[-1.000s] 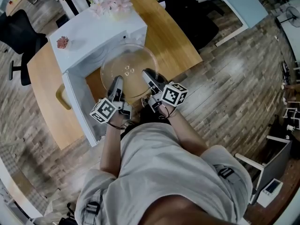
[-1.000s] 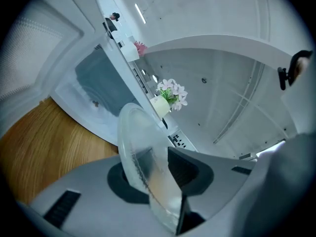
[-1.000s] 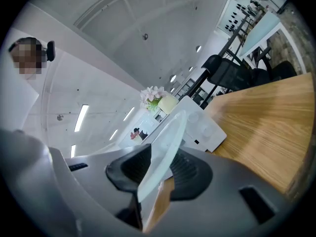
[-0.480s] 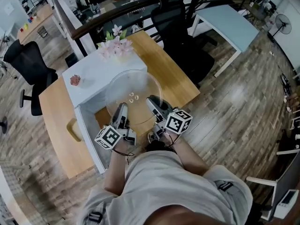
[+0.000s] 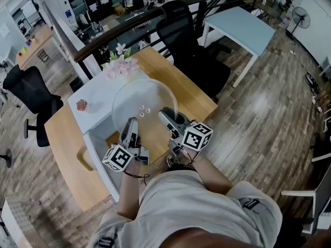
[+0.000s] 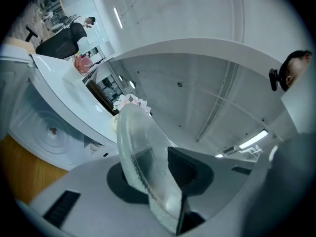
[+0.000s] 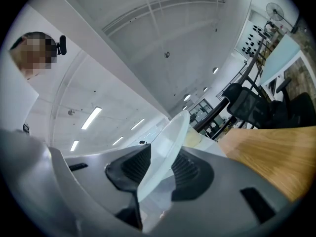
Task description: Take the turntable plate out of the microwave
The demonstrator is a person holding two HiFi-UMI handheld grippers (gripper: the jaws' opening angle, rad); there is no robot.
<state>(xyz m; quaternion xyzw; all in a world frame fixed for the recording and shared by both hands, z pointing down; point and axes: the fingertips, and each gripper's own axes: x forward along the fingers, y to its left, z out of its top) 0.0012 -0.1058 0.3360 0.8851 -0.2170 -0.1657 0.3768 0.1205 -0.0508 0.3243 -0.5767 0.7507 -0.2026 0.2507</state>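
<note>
Glass turntable plate point(image 5: 145, 103): outside the microwave point(image 5: 95, 103), apparently above its top; near rim pinched by left gripper point(image 5: 130, 125) and right gripper point(image 5: 166, 115). Flowers point(image 5: 120, 66) behind; wooden table point(image 5: 194, 94) beneath.

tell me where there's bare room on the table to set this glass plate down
Best spot: the bare wood of the table right of the microwave, out to its edge. A narrower strip lies left of the open door. Crowded: the microwave top, with flowers and a small pink item.
</note>
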